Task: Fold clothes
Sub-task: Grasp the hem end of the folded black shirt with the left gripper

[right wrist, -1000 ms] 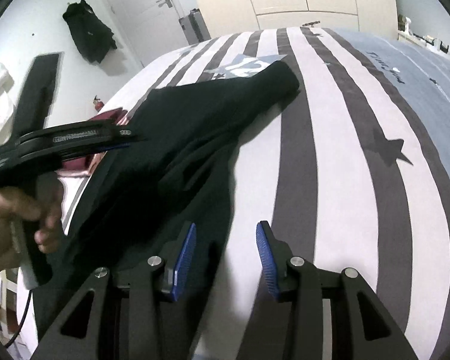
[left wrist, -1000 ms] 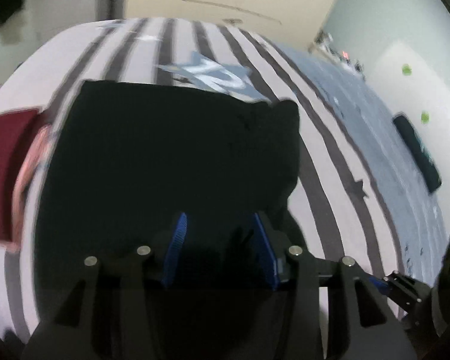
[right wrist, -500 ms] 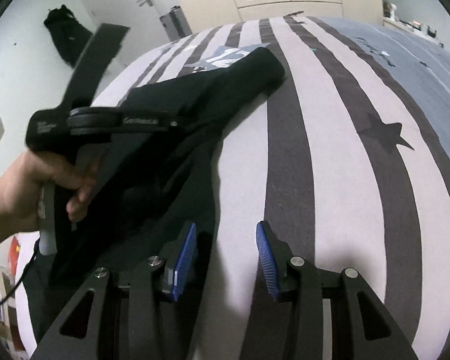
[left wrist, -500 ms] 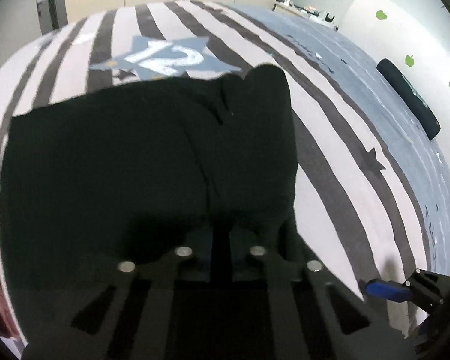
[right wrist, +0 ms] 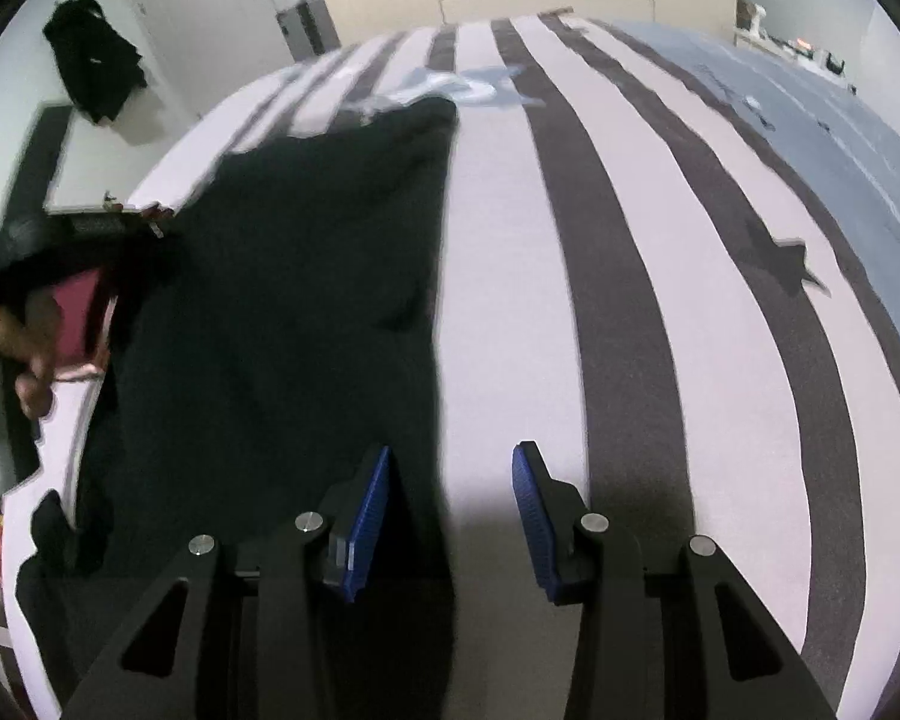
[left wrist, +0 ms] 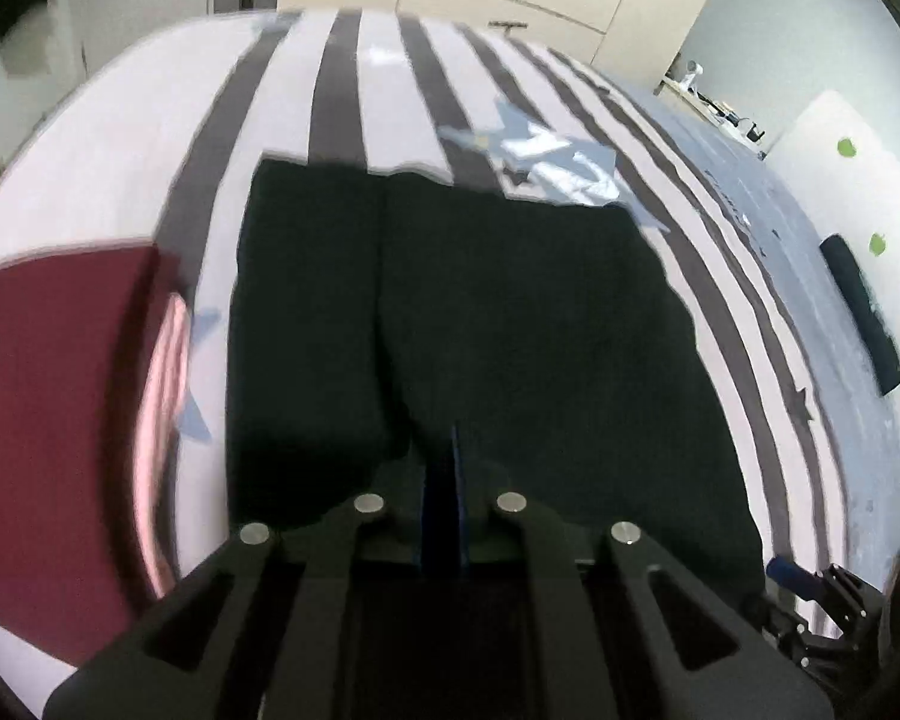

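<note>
A black garment (left wrist: pixel 480 330) lies spread on the striped bed (left wrist: pixel 342 90), with one lengthwise fold line left of its middle. At its near edge, my left gripper (left wrist: pixel 444 480) has its blue pads almost together with black fabric pinched between them; its jaws are starting to open. In the right wrist view a hand (right wrist: pixel 24 348) holds that gripper's body (right wrist: pixel 78 228) at the far left. My right gripper (right wrist: pixel 450 510) stands open over the garment's right edge (right wrist: pixel 330 300), and the fabric reaches in beside the left pad without being pressed.
A folded maroon and pink cloth (left wrist: pixel 60 420) lies left of the black garment. A long dark object (left wrist: pixel 864 312) rests on the bed's blue part at the right. Dark clothes (right wrist: pixel 96 60) hang on the wall near a door. Bare striped cover extends to the right.
The left gripper went from open to nearly shut on the black fabric and swept sideways, bringing the maroon cloth back into view. The garment now lies flatter and squarer. The right gripper shifted slightly.
</note>
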Demonstrator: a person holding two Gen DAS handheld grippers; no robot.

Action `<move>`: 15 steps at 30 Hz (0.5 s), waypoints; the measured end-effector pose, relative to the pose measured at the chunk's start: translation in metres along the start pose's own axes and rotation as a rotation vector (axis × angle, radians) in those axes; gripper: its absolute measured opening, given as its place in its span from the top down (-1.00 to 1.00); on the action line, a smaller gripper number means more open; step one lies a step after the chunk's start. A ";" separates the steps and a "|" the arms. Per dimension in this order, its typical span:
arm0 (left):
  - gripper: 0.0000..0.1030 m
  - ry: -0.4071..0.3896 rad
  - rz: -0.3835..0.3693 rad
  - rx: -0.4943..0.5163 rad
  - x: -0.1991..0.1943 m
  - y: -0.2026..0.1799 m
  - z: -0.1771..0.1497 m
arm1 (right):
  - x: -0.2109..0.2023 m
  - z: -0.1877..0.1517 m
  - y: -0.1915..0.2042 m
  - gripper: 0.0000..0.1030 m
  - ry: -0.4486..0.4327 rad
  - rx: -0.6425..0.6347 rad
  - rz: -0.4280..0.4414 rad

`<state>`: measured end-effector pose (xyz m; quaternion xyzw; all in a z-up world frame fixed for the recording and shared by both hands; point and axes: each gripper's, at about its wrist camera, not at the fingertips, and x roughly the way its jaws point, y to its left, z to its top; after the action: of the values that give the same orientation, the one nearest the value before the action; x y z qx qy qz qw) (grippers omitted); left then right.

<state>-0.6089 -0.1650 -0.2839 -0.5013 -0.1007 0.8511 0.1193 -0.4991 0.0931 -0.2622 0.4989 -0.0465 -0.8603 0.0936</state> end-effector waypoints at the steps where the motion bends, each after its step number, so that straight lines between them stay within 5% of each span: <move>1: 0.74 0.008 -0.016 -0.021 0.002 0.005 -0.001 | -0.002 0.004 0.004 0.26 -0.014 -0.010 0.003; 7: 0.05 -0.005 -0.101 -0.191 0.014 0.029 0.008 | 0.003 0.030 0.017 0.26 -0.055 -0.011 0.055; 9: 0.05 -0.001 -0.104 -0.183 0.024 0.028 0.015 | 0.011 0.034 0.018 0.26 -0.047 -0.007 0.078; 11: 0.47 -0.004 -0.110 -0.143 0.029 0.022 0.021 | 0.021 0.036 0.020 0.26 -0.031 -0.007 0.095; 12: 0.88 -0.002 -0.084 -0.102 0.030 0.015 0.024 | 0.026 0.037 0.021 0.26 -0.021 -0.005 0.102; 15: 0.93 -0.045 -0.004 0.041 0.030 -0.009 0.033 | 0.039 0.038 0.021 0.26 0.010 0.020 0.112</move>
<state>-0.6513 -0.1492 -0.2905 -0.4792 -0.0868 0.8638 0.1292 -0.5482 0.0644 -0.2726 0.5008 -0.0824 -0.8507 0.1370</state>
